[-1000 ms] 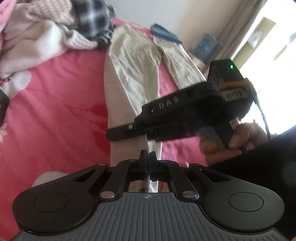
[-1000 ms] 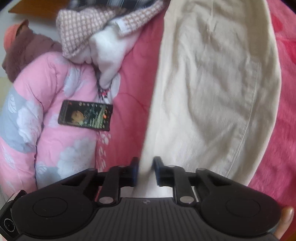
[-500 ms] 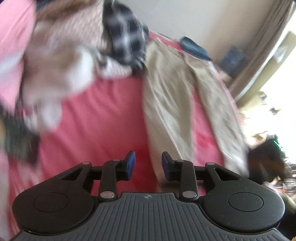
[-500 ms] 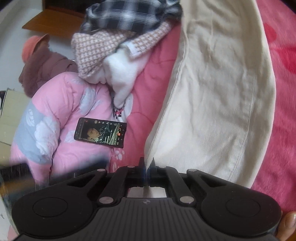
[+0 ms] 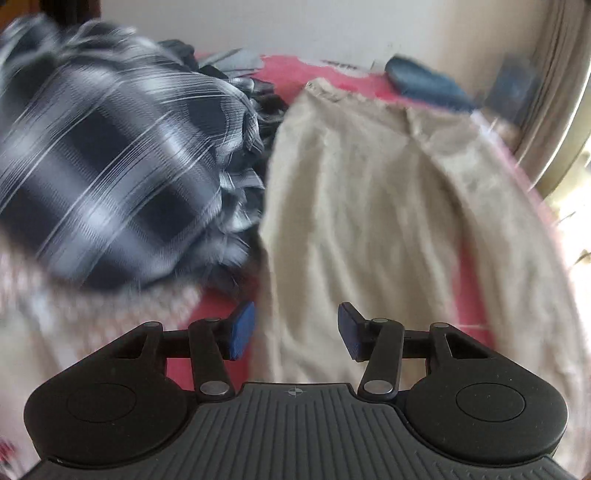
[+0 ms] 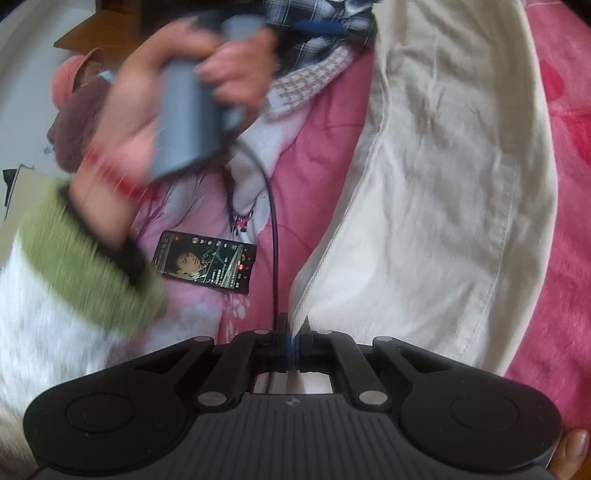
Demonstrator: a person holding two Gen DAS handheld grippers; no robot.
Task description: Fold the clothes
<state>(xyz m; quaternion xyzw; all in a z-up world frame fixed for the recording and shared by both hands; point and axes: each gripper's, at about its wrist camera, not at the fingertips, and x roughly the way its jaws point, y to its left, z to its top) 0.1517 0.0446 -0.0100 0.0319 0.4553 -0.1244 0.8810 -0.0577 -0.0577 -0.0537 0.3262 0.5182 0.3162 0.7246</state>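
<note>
We see the cream corduroy trousers [image 6: 443, 177] spread flat on the pink bed cover [image 6: 565, 184]. Our right claw [image 6: 293, 345] is clamped on the trousers' near corner. Our left claw [image 5: 295, 330], whose jaws have just been opening, stands parted and empty above the trousers, beside a blurred black-and-white plaid garment [image 5: 110, 177].

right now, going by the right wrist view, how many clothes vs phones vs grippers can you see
clothes: 4 (cream trousers, plaid shirt, houndstooth knit, white garment)
phones: 1 (phone)
grippers: 2 (right gripper shut on the trousers' edge; left gripper, seen only by its grey handle)
total: 7
</note>
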